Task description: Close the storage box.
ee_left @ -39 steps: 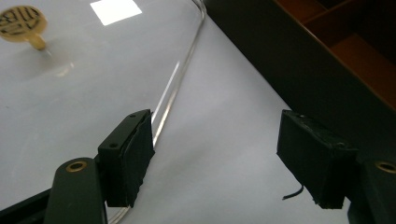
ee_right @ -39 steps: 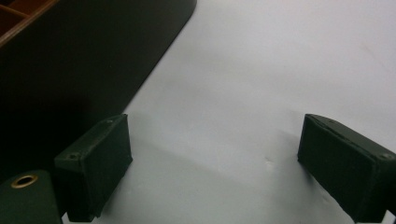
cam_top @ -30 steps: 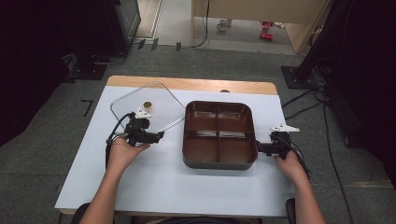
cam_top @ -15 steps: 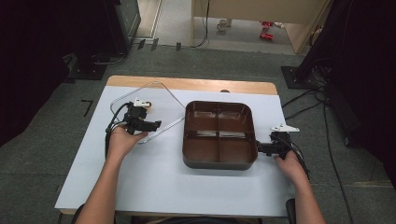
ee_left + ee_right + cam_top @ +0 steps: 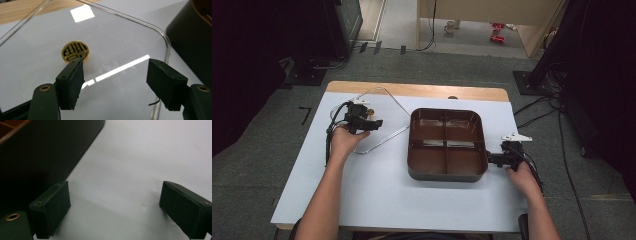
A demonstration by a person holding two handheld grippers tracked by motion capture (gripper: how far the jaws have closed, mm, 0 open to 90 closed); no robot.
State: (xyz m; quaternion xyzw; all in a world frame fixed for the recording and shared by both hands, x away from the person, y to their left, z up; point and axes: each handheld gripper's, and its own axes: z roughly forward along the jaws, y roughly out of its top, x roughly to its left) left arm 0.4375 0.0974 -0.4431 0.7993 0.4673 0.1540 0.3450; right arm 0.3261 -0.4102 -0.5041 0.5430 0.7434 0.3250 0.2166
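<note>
Your lid (image 5: pixel 379 116) lies off the box (image 5: pixel 447 144) on the counter (image 5: pixel 362 190), both grippers (image 5: pixel 371 123) (image 5: pixel 490 159) with fingers spread and empty, so refitting looks ahead.

I see a dark brown four-part tray (image 5: pixel 447 145) with a black outer wall, a clear lid (image 5: pixel 120 57) bearing a gold disc (image 5: pixel 75 51) with a black grid pattern, black grippers, and a white table (image 5: pixel 362 190) edged in pale wood.
</note>
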